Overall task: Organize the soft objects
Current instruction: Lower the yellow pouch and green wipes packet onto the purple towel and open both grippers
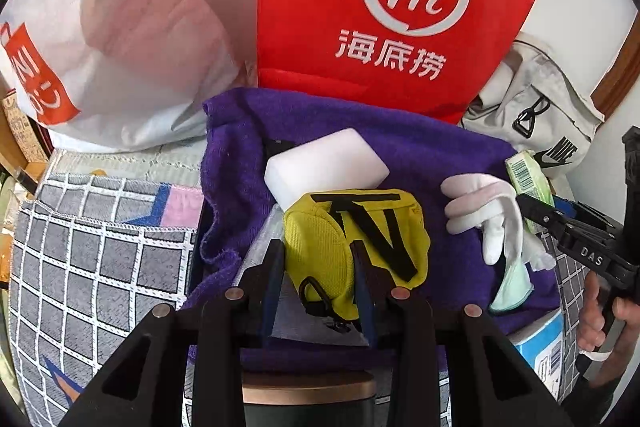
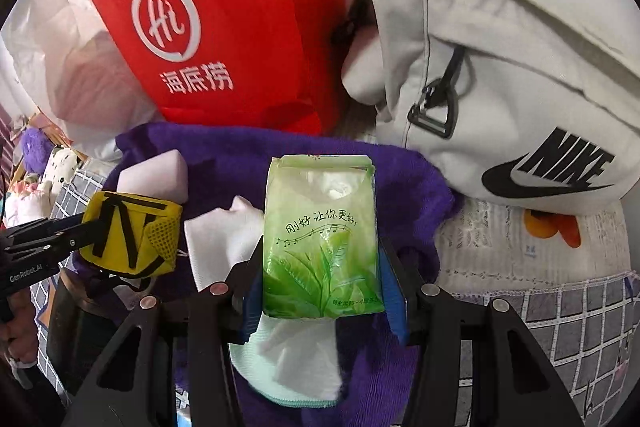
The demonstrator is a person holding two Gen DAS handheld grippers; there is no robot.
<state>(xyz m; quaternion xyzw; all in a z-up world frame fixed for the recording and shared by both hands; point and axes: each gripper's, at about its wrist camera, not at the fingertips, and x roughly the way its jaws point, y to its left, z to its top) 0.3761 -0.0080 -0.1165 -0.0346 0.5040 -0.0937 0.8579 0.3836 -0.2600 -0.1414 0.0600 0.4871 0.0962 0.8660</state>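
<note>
A: Status of the left tool: we have its two fingers clamped on the yellow pouch, one pad pressed on each side. The pouch carries black strap markings and a small black ring at its near end. It sits over the purple towel, just in front of the white sponge block.

B: Confirmed. From the right wrist view we see that same pouch at the left, gripped at its side by the left tool, with the sponge block directly behind it.

A: Status of the right tool?

B: We have it pinching the green tissue pack across its width, the blue pads against both long edges. The pack points lengthwise away from the camera, printed face up, with its opening flap at the far end. It is above the purple towel and over a white cloth with a pale green edge.

A: Surrounding items?

B: A white glove lies on the towel between the two tools. Behind the towel we see a red bag with a white logo standing upright, a white plastic bag to its left, and a grey Nike bag to its right. A grey checked mat lies under the towel.
</note>
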